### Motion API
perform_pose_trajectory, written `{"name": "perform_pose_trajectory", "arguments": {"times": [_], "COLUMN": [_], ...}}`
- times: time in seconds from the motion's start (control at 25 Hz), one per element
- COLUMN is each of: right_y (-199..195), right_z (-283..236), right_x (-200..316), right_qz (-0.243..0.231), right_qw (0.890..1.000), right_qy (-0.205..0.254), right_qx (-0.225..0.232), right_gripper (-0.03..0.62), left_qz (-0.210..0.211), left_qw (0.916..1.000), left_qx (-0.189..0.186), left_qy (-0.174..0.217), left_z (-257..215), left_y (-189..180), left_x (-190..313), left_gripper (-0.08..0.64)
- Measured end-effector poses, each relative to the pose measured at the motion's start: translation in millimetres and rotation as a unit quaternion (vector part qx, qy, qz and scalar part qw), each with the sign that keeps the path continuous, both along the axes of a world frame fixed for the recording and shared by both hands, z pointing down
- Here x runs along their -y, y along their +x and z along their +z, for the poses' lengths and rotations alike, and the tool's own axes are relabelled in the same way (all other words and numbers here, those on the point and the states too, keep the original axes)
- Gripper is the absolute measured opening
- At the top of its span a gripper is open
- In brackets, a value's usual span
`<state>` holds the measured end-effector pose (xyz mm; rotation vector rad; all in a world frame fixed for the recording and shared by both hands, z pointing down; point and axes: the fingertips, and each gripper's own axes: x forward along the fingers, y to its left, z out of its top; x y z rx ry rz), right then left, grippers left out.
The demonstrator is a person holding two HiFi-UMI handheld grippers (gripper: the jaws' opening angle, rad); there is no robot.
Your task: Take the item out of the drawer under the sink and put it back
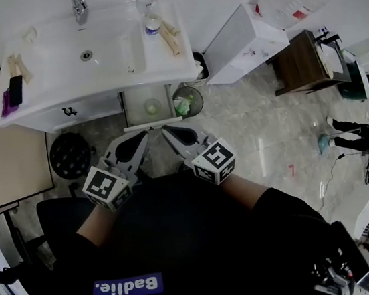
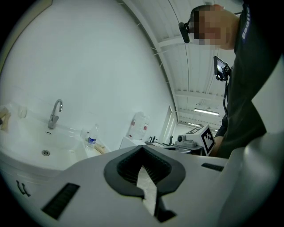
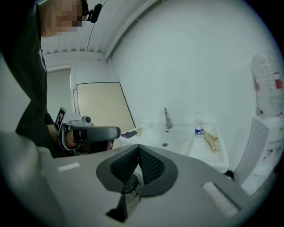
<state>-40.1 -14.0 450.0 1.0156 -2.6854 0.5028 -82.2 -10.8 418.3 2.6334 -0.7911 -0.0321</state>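
Under the white sink (image 1: 110,42) the drawer (image 1: 152,123) stands pulled open, my left gripper (image 1: 146,134) and right gripper (image 1: 165,130) hang just before it, jaws pressed together on nothing, and the small round item (image 1: 153,106) lies inside.

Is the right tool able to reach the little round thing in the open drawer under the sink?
Probably yes. The open white drawer lies just ahead of the right tool, and nothing blocks the way to the small pale round item. Its jaws are shut, so they must open first.
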Motion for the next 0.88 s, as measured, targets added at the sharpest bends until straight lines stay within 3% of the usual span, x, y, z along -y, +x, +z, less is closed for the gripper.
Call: {"name": "perform_pose_trajectory", "arguments": {"times": [0.4, 0.68, 0.88], "right_y": [22, 38, 55], "right_z": [33, 57, 99], "right_x": [28, 52, 63], "right_qz": [-0.005, -0.039, -0.055], "right_qw": [0.999, 0.997, 0.991], "right_qy": [-0.042, -0.069, -0.12], "right_qx": [0.018, 0.013, 0.0], "right_gripper": [0.002, 0.003, 0.005], "left_qz": [-0.014, -0.053, -0.077], "left_qw": [0.9996, 0.9982, 0.9965], "left_qx": [0.022, 0.027, 0.029], "left_qy": [-0.008, -0.007, -0.018], "left_z": [8, 9, 10], "left_y": [21, 33, 43], "left_x": [21, 39, 52], "left_gripper": [-0.008, -0.009, -0.009]}}
